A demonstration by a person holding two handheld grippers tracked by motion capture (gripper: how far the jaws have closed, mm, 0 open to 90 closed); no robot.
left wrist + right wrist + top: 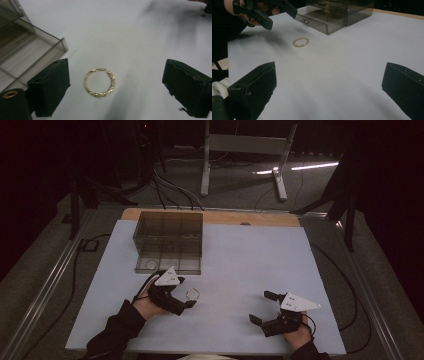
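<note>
Left gripper (pixel 115 85): jaws wide open, empty, poised over the bracelet (pixel 99 82), which lies flat between them. Right gripper (pixel 329 92): open, empty, idle. Likely step: approach. Next: descend, close on the chain beside the open drawer (pixel 30 57).

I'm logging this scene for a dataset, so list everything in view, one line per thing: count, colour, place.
bracelet: one, gold chain, lying flat on the table between the left hand-held gripper's open jaws, touching neither.
drawer box: one, smoky clear plastic, far left of the table, one lower drawer pulled out.
table: one, white top with a wooden far edge.
metal frame: one, pale grey, on the floor beyond the table.
cables: several, dark, on the floor.
left hand-held gripper: one, black, open, near the drawer box.
right hand-held gripper: one, black, open, near right of the table.
</note>
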